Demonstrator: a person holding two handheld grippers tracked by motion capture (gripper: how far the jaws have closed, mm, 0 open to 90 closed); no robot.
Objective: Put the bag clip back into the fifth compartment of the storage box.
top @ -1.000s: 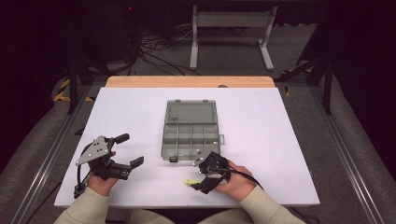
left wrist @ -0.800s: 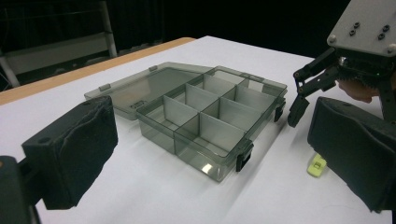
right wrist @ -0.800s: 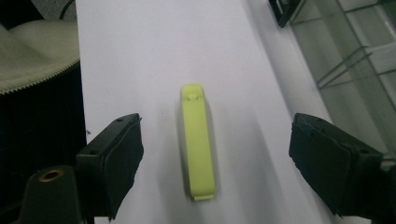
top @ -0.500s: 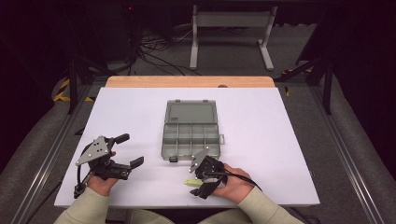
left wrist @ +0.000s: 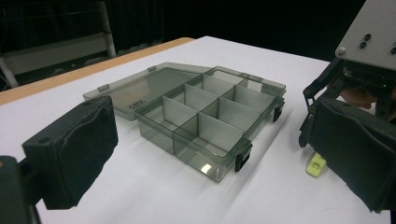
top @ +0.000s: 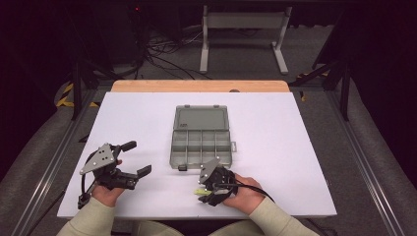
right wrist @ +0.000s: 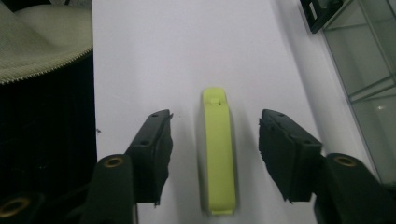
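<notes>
1. I'd call this a lab or recording studio — black-draped surroundings close in on every side.
2. My white table [top: 295,147] sits between metal rails [top: 366,162].
3. Loose cables [top: 162,51] and a grey metal stand [top: 243,29] lie behind — test-rig clutter, nothing domestic.

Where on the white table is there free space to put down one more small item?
The white table is bare right of the smoky transparent plastic compartment box, and left of it, beyond the left gripper. It is crowded at the near edge, where the right gripper straddles the flat yellow-green plastic piece beside the box.
</notes>
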